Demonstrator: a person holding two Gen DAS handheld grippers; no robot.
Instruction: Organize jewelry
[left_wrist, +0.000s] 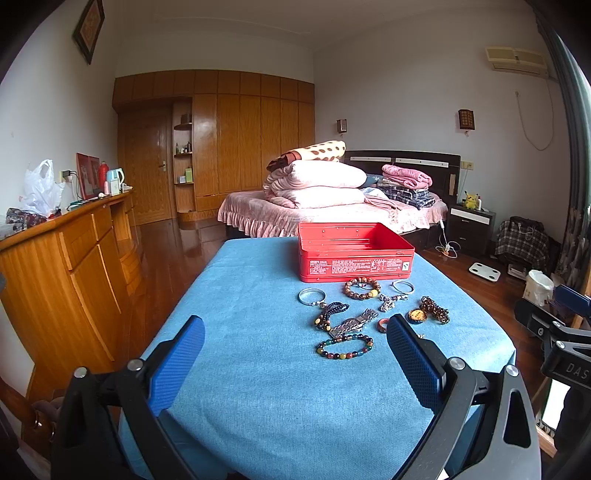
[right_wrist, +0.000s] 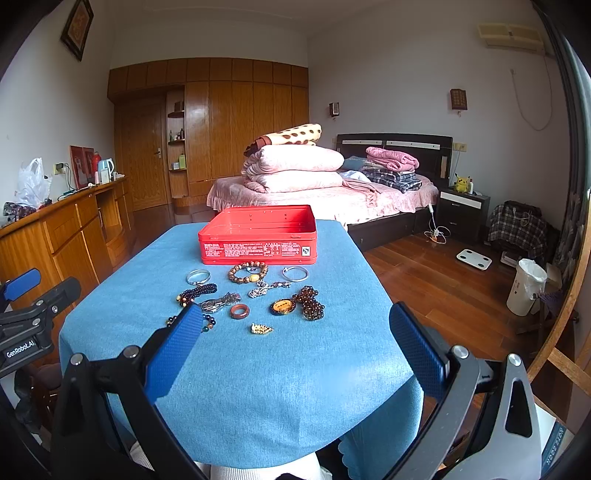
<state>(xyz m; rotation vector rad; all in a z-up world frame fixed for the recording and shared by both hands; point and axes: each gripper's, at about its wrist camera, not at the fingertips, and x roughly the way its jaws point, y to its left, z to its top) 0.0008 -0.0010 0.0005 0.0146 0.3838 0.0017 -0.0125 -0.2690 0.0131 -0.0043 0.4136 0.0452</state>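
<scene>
An open red tin box (left_wrist: 354, 251) (right_wrist: 258, 236) stands at the far side of a blue-clothed table (left_wrist: 258, 387) (right_wrist: 277, 387). In front of it lie several jewelry pieces: a wooden bead bracelet (left_wrist: 362, 288) (right_wrist: 248, 272), two silver bangles (left_wrist: 312, 296) (right_wrist: 294, 273), a multicoloured bead bracelet (left_wrist: 344, 347), a watch (left_wrist: 352, 324), a brown ring (right_wrist: 239, 311), an amber pendant (right_wrist: 282, 307) and a small gold charm (right_wrist: 261, 329). My left gripper (left_wrist: 295, 339) is open above the near table, short of the jewelry. My right gripper (right_wrist: 295, 328) is open too, nothing held.
A wooden sideboard (left_wrist: 66, 266) runs along the left wall. Beyond the table is a bed (right_wrist: 314, 199) with folded quilts, a wooden wardrobe (left_wrist: 229, 140), and a white bin (right_wrist: 524, 291) on the wood floor to the right.
</scene>
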